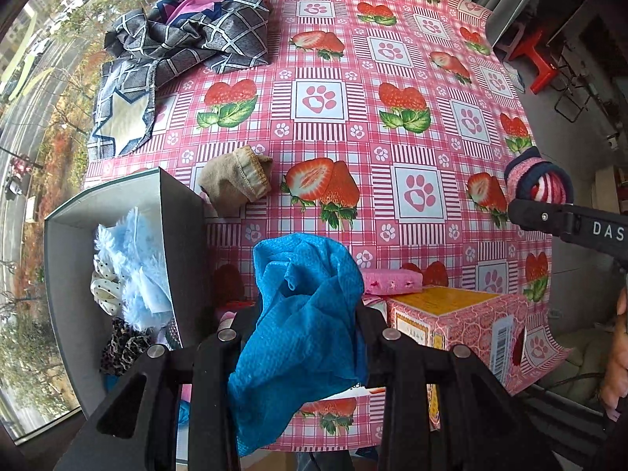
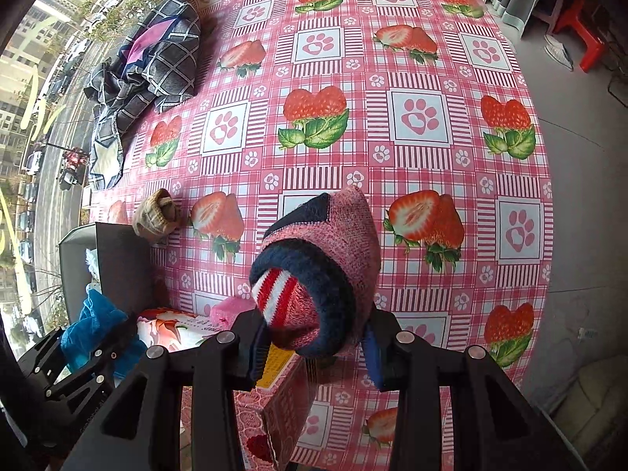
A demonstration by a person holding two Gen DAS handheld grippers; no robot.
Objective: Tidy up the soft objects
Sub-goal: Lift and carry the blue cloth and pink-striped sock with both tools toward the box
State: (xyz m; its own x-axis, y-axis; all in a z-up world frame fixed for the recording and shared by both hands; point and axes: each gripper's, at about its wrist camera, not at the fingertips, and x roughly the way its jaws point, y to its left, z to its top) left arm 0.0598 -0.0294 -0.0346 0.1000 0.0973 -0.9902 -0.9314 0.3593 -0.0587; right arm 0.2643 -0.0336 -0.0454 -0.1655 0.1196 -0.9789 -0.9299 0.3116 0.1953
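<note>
The blue cloth (image 1: 302, 322) hangs bunched between the fingers of the left gripper (image 1: 302, 337), which is clamped on it and carries it above the near edge of the table, just beside the open grey box (image 1: 117, 200). That box already holds a fluffy pale-blue item (image 1: 135, 259), a dotted white piece (image 1: 104, 290) and a leopard-print piece (image 1: 123, 349), so it is probably the collecting bin, and the cloth is likely held high to clear its wall.

The right gripper (image 2: 314, 337) is closed on a rolled knitted sock (image 2: 322, 274), pink with a navy cuff and red-and-white stripes, lifted off the table to the right of the box, apparently waiting its turn.

A tan rolled sock (image 1: 235, 180) lies loose on the table just beyond the box's far corner, seemingly not yet sorted. A pink sponge (image 1: 392, 280) rests touching the top of a pink printed carton (image 1: 451, 322) at the near edge. A crumpled grey checked cloth (image 1: 188, 39) with a star patch sits at the far left corner.

The table wears a glossy pink gingham tablecloth (image 1: 392, 125) printed with strawberries and paw marks. A large window (image 1: 35, 117) on the left overlooks a street with trees; a red stool (image 1: 537, 62) stands on the grey floor at right.
</note>
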